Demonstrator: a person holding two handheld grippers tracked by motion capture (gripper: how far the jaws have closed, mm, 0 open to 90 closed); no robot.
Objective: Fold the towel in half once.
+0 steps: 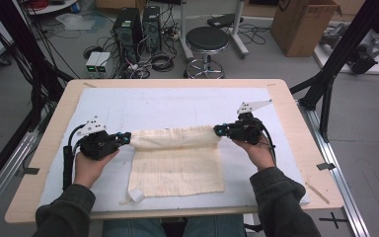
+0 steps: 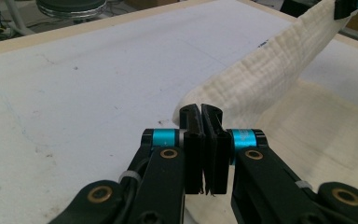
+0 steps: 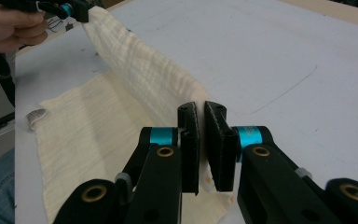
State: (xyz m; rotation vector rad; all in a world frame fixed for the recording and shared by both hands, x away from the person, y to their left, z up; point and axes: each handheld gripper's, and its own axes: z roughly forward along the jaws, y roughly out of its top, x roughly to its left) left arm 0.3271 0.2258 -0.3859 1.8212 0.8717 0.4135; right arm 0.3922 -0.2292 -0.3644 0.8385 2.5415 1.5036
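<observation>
High view: a cream, ribbed cotton cloth [image 1: 176, 165] lies on the white sheet-covered wooden table [image 1: 177, 101], its near half flat toward the person, its far edge lifted and stretched into a taut band between the two grippers. The left gripper [image 1: 126, 138] pinches the far-left corner of the cloth; the right gripper [image 1: 219, 130] pinches the far-right corner. In the left gripper view the black jaws stand nearly together, clamped on a thin fold of cloth [image 2: 261, 79]. In the right gripper view the jaws are likewise narrow, with cloth [image 3: 135, 65] caught between them.

Risk: each grip takes only the corner tip. Uneven pulling could drag a corner out of its jaws. If one hand leads toward the near edge, the fold would probably land skewed, with the cloth's edges misaligned.
</observation>
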